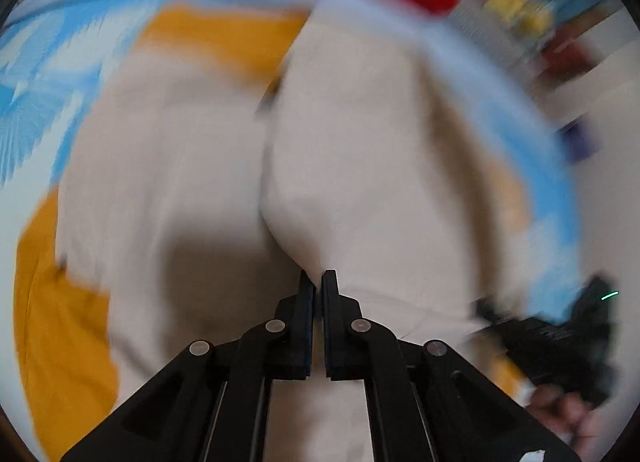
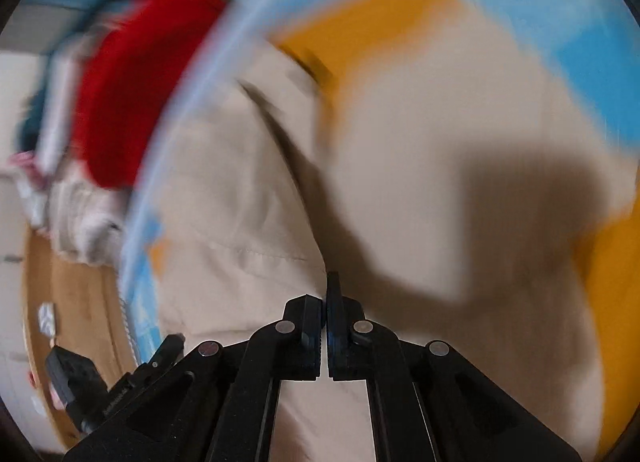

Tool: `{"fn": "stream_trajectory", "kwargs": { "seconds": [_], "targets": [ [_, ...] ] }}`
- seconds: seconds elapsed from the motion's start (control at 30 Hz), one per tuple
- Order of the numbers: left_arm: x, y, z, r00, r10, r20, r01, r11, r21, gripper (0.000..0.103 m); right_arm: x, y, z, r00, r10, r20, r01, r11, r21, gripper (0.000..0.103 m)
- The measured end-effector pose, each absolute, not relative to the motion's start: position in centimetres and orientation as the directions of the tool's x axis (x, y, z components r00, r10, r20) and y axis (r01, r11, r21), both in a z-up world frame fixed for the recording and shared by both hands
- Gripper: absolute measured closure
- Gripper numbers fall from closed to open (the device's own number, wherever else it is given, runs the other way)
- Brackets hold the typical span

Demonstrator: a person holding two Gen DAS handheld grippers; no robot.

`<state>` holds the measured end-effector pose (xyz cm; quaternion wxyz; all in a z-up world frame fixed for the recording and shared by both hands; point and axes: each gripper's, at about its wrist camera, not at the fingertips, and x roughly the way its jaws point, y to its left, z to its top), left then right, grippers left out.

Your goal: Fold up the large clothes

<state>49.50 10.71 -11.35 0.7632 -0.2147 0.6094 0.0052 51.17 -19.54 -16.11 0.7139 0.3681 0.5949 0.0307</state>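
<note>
While both views blur — left hand-held gripper (image 1: 318, 282) and right hand-held gripper (image 2: 326, 294) pinch beige garment (image 1: 360, 133).

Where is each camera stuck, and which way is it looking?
Left wrist view: sits on the left gripper, looks down along it at the beige garment; the other gripper and a hand show at lower right.
Right wrist view: sits on the right gripper, looks down at the beige garment; the other gripper shows at lower left.
Both share the garment, the yellow cloth and the blue patterned sheet.
</note>
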Motion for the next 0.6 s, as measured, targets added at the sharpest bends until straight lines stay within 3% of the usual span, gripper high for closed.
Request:
{"fn": "stream_trajectory", "kwargs": {
  "seconds": [0.1, 0.17, 0.2, 0.23, 0.3, 0.4, 0.5, 0.6],
  "targets": [
    [49.0, 11.6, -12.8, 0.220, -0.243, -0.945, -0.345, 0.886, -0.309, 0.090, 51.3, -19.1, -17.5, 0.247, 0.490, -0.836, 0.409, 0.730, 0.548, 0.100],
    [49.0, 11.6, -9.9, 0.312, -0.171, -0.934, -0.325, 0.905, -0.274, 0.090, 51.8, -18.7, -16.5, 0.255, 0.469, -0.846, 0.381, 0.755, 0.534, 0.096],
    [49.0, 11.2, -7.7, 0.389, -0.127, -0.912, -0.294, 0.921, -0.254, 0.081, 51.9, -18.5, -15.8, 0.265, 0.450, -0.853, 0.364, 0.772, 0.521, 0.093],
    [48.7, 10.8, -6.5, 0.438, -0.131, -0.890, -0.260, 0.929, -0.265, 0.076, 51.9, -18.3, -15.3, 0.274, 0.432, -0.859, 0.351, 0.787, 0.507, 0.092],
    [48.5, 9.7, -6.0, 0.463, -0.209, -0.862, -0.183, 0.929, -0.323, 0.076, 52.0, -18.3, -14.0, 0.301, 0.405, -0.863, 0.330, 0.805, 0.493, 0.084],
    [48.4, 7.4, -8.9, 0.358, -0.332, -0.873, -0.095, 0.917, -0.387, 0.076, 52.1, -18.0, -12.4, 0.340, 0.383, -0.859, 0.286, 0.828, 0.483, 0.081],
    [48.0, 6.0, -13.9, 0.174, -0.329, -0.928, -0.124, 0.928, -0.352, 0.077, 52.3, -17.5, -11.2, 0.374, 0.373, -0.849, 0.237, 0.847, 0.476, 0.080],
    [48.4, 5.4, -14.4, 0.162, -0.308, -0.938, -0.113, 0.938, -0.327, 0.076, 52.0, -17.3, -10.3, 0.408, 0.368, -0.836, 0.229, 0.845, 0.484, 0.080]
  ]
}}
